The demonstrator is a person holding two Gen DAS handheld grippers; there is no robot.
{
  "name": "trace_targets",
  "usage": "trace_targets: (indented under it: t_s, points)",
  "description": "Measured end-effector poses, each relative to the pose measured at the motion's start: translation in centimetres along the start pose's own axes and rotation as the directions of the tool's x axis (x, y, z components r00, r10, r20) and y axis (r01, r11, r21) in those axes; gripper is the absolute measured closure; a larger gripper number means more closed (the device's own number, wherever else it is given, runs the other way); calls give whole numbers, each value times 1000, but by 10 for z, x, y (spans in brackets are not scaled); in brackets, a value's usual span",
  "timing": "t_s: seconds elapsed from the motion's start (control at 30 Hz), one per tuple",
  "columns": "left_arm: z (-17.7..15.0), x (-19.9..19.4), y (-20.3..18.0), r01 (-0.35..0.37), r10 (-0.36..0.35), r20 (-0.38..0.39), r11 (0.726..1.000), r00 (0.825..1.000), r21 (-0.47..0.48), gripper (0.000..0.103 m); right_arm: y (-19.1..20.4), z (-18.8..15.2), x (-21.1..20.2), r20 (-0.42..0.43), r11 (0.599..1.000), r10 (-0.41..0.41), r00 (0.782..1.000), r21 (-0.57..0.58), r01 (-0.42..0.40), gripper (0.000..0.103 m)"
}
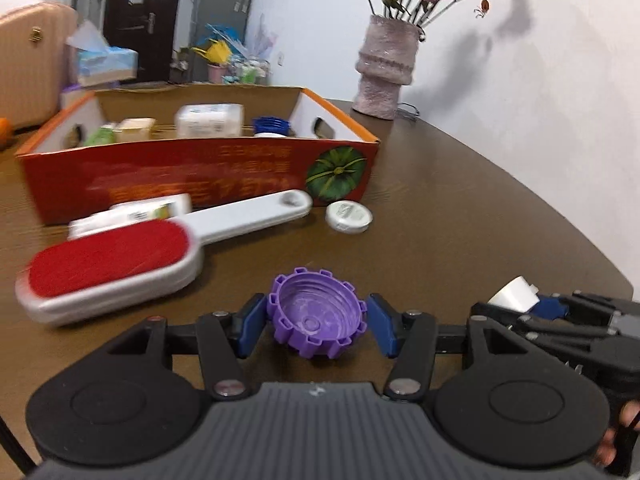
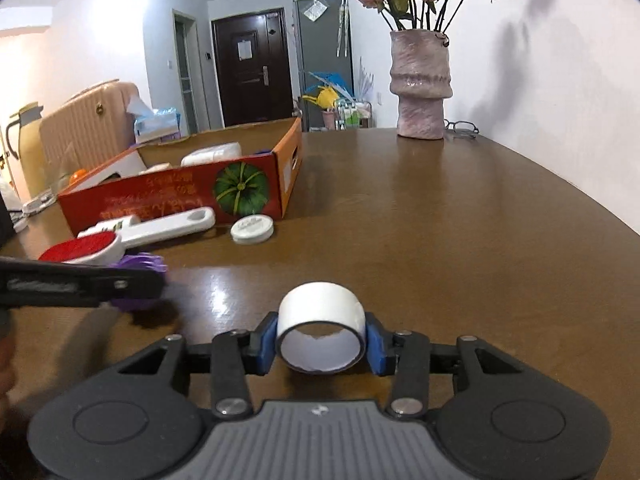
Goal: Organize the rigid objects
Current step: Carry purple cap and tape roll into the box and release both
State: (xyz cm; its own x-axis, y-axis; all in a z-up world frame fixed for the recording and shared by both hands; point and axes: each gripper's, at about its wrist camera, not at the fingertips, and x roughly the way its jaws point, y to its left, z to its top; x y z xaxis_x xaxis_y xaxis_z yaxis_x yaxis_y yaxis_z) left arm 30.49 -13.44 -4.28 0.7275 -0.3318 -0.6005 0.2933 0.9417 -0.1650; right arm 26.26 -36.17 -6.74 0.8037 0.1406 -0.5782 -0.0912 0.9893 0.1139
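Left hand-held gripper (image 1: 318, 326) clamped on purple cap (image 1: 318, 318); right hand-held gripper (image 2: 322, 342) pinching white tape roll (image 2: 320, 326); orange box (image 1: 192, 168) at eleven o'clock.

Both cams sit low over the table (image 2: 460, 220), looking forward along their own fingers, close range. Left wrist view faces the orange box (image 1: 192, 172) nearly head-on. Right wrist view sits further right, box (image 2: 168, 192) off to its left (further away). Shared: box, brush (image 1: 120, 260) (image 2: 120, 240), vase (image 1: 384, 68) (image 2: 420, 84), door.
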Motion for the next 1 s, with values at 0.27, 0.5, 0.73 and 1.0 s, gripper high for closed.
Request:
trace_targets:
  t_s: [0.27,0.5,0.73,1.0]
  points:
    - [-42,-51,24,-85,84,-11,994,996,-67,47,51,-25,-34,-5,987,144,990,-65,-144,60]
    - [-51,-89,23,-99,100,62,995,993,-25,47,79,-32,-58,7,980,172,985,-100,-170,61]
    - [-43,-107,33,-95,97,126,995,987,-20,47,90,-23,-65,30,982,163,986,-107,-159,61]
    - [18,-89,57,-120,107,225,992,968,42,47,92,27,-42,79,977,166,983,-150,-153,61]
